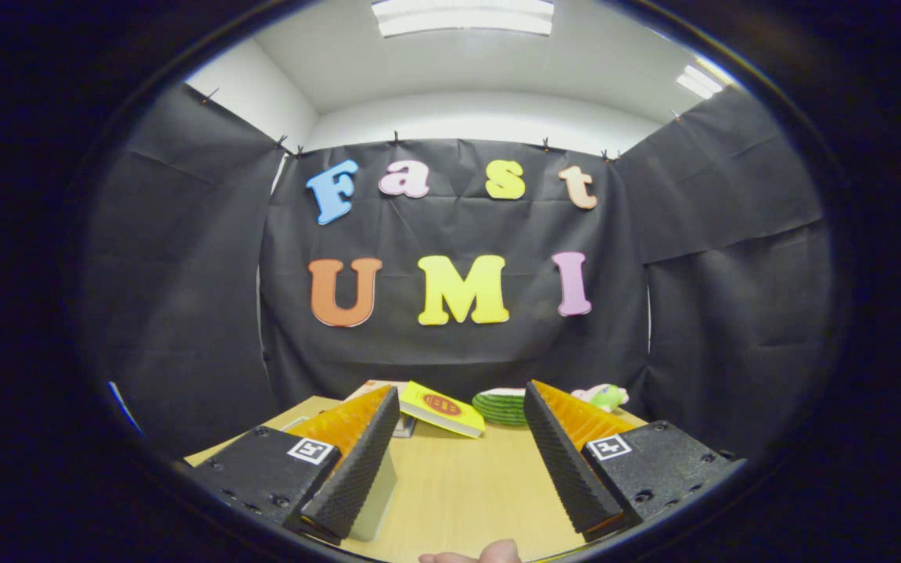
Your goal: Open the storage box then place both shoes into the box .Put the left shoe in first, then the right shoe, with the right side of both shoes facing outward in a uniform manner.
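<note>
The hand-held gripper is held above the wooden counter with its two fingers spread wide apart and nothing between them (released, grasping nothing). Bare counter top shows in the gap between the fingers.

Beyond the fingertips, at the far side of the counter near the black cloth wall, several things lie close together. A yellow book with a red oval mark on its cover lies tilted, just ahead of the left finger's tip. Beside it, partly hidden behind that finger, is another flat book or box with a pale orange top; what it is exactly cannot be told. Further right sits a stack of green plates, its right side hidden behind the right finger. Past the right finger's tip a small pink and green soft toy rests on the counter, near the plates.

Under the left finger, touching or just beside its inner face, a pale upright slab shows, possibly part of a box, though this cannot be told for sure.

A fingertip of a person's hand shows at the near edge of the counter, between the two fingers.

Where the storage box and the shoes are cannot be told.
</note>
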### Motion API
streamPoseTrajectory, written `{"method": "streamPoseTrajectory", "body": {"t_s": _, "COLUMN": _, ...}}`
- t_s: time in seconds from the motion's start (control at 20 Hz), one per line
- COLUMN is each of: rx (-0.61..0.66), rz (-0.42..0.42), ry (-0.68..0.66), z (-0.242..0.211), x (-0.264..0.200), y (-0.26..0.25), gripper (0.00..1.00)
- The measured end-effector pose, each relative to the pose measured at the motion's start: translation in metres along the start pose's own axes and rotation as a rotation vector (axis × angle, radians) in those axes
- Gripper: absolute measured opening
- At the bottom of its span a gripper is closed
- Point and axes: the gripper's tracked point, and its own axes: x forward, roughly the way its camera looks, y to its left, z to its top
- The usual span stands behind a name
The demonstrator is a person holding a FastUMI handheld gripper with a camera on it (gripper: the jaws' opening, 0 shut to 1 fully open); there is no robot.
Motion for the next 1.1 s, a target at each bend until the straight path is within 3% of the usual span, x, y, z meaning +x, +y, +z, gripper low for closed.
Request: {"method": "streamPoseTrajectory", "body": {"t_s": 1.1, "rx": 0.013, "rz": 0.077, "ry": 0.036, "z": 0.000, "x": -0.011, "y": 0.015, "gripper": 1.00}}
